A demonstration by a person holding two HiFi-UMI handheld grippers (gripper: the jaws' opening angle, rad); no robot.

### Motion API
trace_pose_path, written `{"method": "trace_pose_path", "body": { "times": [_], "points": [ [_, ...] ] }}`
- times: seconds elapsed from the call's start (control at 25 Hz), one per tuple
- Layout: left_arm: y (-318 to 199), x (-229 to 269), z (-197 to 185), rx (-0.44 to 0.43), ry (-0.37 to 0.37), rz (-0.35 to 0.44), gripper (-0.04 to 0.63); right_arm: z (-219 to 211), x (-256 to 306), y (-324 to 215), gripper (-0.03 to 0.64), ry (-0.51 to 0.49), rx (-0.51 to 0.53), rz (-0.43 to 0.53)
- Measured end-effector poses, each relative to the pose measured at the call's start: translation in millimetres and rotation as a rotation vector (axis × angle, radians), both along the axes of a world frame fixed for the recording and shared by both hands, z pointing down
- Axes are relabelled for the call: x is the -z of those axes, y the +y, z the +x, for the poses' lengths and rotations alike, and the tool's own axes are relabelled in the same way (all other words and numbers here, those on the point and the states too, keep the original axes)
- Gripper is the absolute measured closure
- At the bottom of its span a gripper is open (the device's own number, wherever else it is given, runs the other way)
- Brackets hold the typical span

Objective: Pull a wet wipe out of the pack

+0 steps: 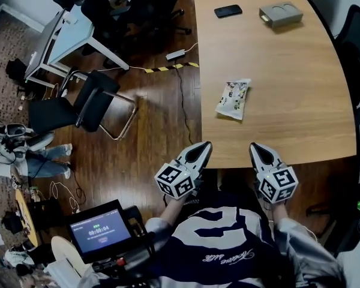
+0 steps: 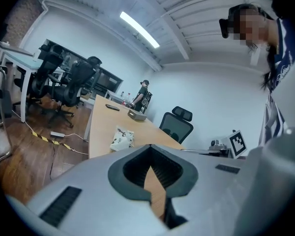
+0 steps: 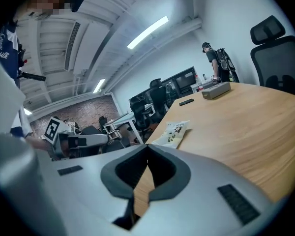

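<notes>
A navy jersey (image 1: 219, 239) with a large white numeral and white script; pale grey sleeves (image 1: 301, 245); left gripper (image 1: 206, 144) and right gripper (image 1: 254, 146) have light-grey shells with black-lined jaws; each bears a black-and-white marker cube (image 1: 175, 181).

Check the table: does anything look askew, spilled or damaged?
Nothing is spilled or damaged. The wet wipe pack lies slanted to the table edges, slightly crumpled; the phone and grey box also sit at angles.

Matt wooden table (image 1: 288, 89), glossy plastic pack (image 1: 234, 99)

Bare tabletop (image 1: 288, 89) around wipe pack (image 1: 234, 99)
</notes>
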State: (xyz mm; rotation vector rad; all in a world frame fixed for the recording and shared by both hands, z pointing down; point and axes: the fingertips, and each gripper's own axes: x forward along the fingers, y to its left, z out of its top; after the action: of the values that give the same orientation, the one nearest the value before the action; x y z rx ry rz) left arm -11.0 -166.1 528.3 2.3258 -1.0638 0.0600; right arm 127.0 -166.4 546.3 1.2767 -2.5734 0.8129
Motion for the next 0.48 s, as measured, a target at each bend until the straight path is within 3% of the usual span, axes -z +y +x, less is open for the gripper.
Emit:
{"method": "trace_pose_path", "body": {
  "times": [0.2, 0.48],
  "points": [
    [-37.0, -18.1, 16.6, -0.124, -0.015, -0.011, 0.592, 6.3, -5.7, -15.3, 0.621, 0.039, -0.076, -0.019],
    [-86.2, -47.2, 40.3, -0.311, -0.097, -0.024, 0.592, 2.6, -6.2, -42.4, 0.621, 0.071, -0.174, -0.048]
  ]
}}
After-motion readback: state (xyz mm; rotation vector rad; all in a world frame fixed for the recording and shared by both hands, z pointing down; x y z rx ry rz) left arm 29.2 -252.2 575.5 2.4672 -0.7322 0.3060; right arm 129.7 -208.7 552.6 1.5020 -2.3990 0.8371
